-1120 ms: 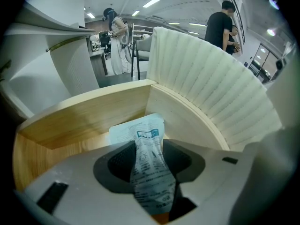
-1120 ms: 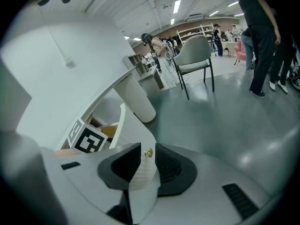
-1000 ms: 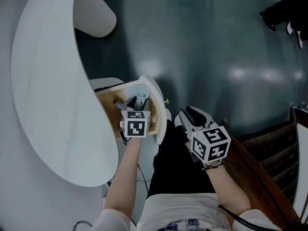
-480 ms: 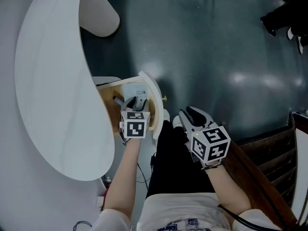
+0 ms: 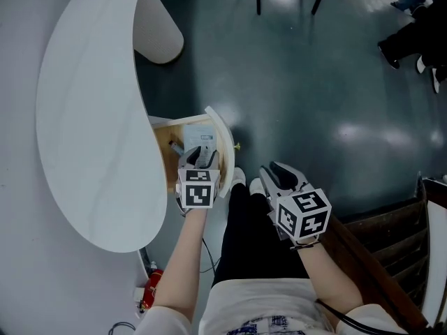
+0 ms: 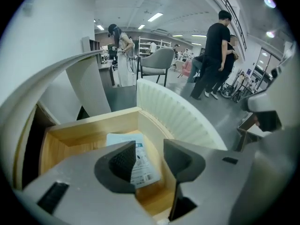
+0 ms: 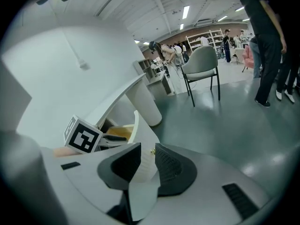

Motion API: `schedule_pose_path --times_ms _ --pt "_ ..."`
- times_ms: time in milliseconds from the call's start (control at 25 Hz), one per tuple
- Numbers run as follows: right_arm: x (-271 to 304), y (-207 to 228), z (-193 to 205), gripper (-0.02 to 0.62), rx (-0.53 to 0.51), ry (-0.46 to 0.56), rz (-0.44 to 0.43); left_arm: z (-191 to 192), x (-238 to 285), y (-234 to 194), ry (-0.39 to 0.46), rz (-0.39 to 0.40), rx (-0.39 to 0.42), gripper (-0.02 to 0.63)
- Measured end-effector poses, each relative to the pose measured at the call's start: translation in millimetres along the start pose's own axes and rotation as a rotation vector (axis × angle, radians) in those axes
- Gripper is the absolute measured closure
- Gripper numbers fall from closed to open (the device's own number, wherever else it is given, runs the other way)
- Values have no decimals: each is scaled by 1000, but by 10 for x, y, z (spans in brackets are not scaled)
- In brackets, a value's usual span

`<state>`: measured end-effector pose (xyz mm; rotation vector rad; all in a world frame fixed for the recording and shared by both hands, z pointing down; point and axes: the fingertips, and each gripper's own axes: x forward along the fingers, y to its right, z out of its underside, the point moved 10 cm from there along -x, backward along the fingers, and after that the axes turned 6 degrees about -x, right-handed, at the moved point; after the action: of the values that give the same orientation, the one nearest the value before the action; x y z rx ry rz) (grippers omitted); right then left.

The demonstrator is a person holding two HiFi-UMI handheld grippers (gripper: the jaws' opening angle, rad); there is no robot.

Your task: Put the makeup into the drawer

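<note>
1. desk (image 5: 91, 138): a white curved top fills the left of the head view. the drawer is mounted under its edge.

2. drawer (image 6: 93, 125): pulled out and standing open. it has wooden inner walls, a curved white ribbed front and a small gold knob (image 5: 237, 146) on the outer face.

3. left gripper (image 6: 149, 150): positioned above the open drawer and angled down into it. the jaws are spread and nothing is between the pads. only the drawer floor shows through the gap.

4. right gripper (image 7: 147, 151): outside the drawer, facing the outer side of its front. the jaws are slightly parted and hold nothing. the drawer front and knob are seen beyond the gap.

5. makeup packet (image 6: 119, 138): lies flat on the drawer floor, just beside the inner face of the front, and is free of both grippers.

task status: placement appears complete, since the packet rests inside the drawer and neither gripper carries anything. no other makeup item can be made out outside the drawer. closing the drawer is probably the only step left, if it is required.

orientation: the packet is a flat rectangle lying face up. its long axis runs roughly parallel to the drawer front. the printed end with the barcode points toward the left gripper, and the plain end points toward the far wooden wall.
</note>
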<state>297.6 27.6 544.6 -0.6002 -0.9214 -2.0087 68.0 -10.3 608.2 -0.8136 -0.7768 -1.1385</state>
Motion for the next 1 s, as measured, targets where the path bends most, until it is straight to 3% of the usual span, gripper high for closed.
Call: schedule_pose_path --times_ms 520,1000 --pt "-548 -291 -372 486 -84 71 -52 -266 -1001 404 148 -2 -14 379" --pt "-835 -1039 -689 486 -187 132 -103 -365 -2066 172 309 6 -16 380"
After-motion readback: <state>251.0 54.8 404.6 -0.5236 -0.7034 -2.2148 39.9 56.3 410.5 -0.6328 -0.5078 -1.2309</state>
